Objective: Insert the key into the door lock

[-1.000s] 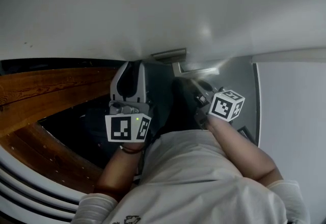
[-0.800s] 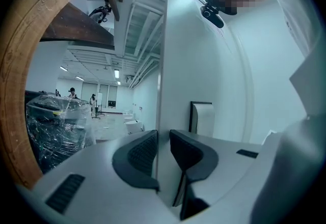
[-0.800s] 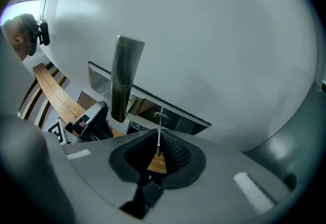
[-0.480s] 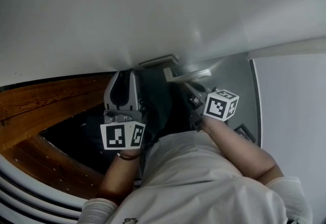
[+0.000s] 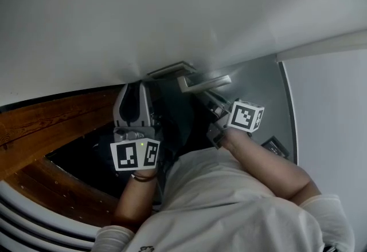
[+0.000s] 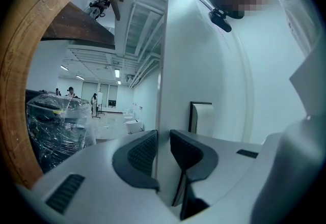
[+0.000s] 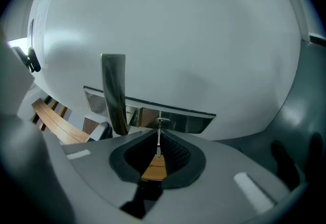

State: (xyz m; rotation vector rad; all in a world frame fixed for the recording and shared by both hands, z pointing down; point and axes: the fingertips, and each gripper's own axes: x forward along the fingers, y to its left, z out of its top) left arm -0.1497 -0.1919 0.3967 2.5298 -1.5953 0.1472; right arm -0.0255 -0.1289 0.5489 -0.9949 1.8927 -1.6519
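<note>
right gripper (image 7: 158, 140) clamps the key (image 7: 159, 127), tip at the lock plate (image 7: 179, 119); left gripper (image 6: 163, 142) pinches door edge (image 6: 164, 65)

One white door (image 5: 172, 16) fills the top of the head view, fitted with one metal lever handle (image 5: 205, 82) and one steel lock plate (image 7: 191, 121). Two grippers are in shot, the left gripper (image 6: 163, 139) and the right gripper (image 7: 159, 142), with two marker cubes (image 5: 135, 154) (image 5: 246, 116), one apiece. One key (image 7: 159, 131) shows at centre of the right gripper view. At far left of the left gripper view: two distant people (image 6: 70, 91) (image 6: 94, 100) and one plastic-wrapped bundle (image 6: 56, 126).
</note>
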